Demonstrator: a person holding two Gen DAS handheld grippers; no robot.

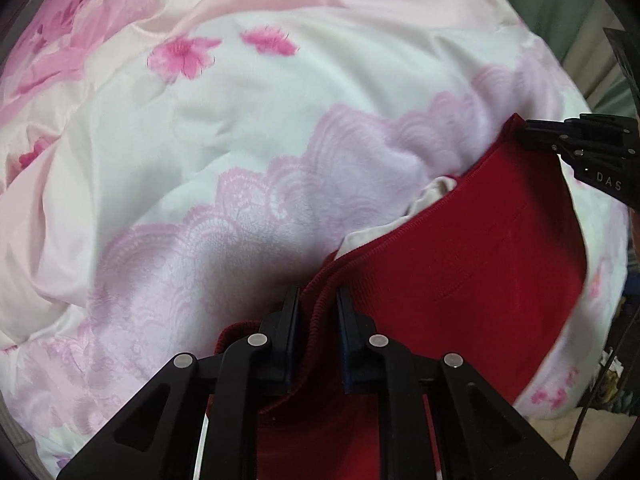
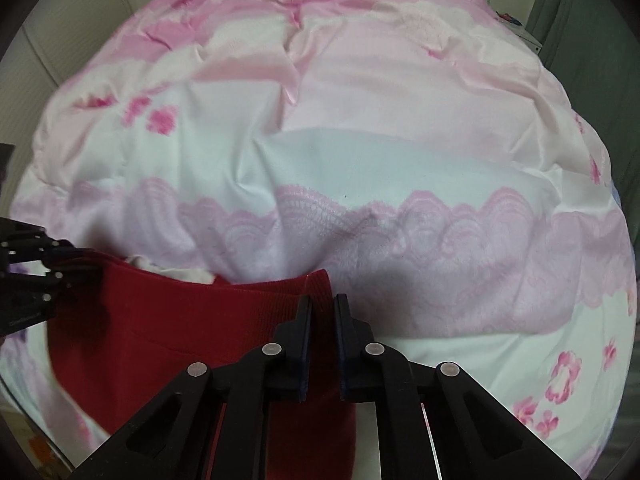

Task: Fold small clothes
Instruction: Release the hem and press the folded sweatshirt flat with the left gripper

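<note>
Two grippers, each pinched onto a corner of one red knit garment [image 1: 472, 256]. Left gripper [image 1: 318, 300]: jaws drawn in close, ribbed hem bunched between the pads, cloth running up through the gap. Right gripper [image 2: 323, 306]: jaws nearly together, clamped on the ribbed edge at the opposite corner; seen from the left wrist view it sits at the far end of the same hem.

Garment hangs stretched between the two holds, body draping toward the cameras, just above the bedding. White lining or tag [image 1: 424, 196] peeks out along the top edge; cannot tell which.

Beyond: pink-and-white floral quilt [image 2: 360, 128], rumpled, lace-print band across the middle. Far edge: green curtain [image 2: 580, 40] and small clutter, too blurred to name.

Risks, as judged: left hold looks bunched, not flat, so the knit could slip out under tension. Uneven pull would skew the fold line. Soft, lumpy quilt gives a poor base; laid cloth may wrinkle or slide. Lining could drag out and spoil the edge.
</note>
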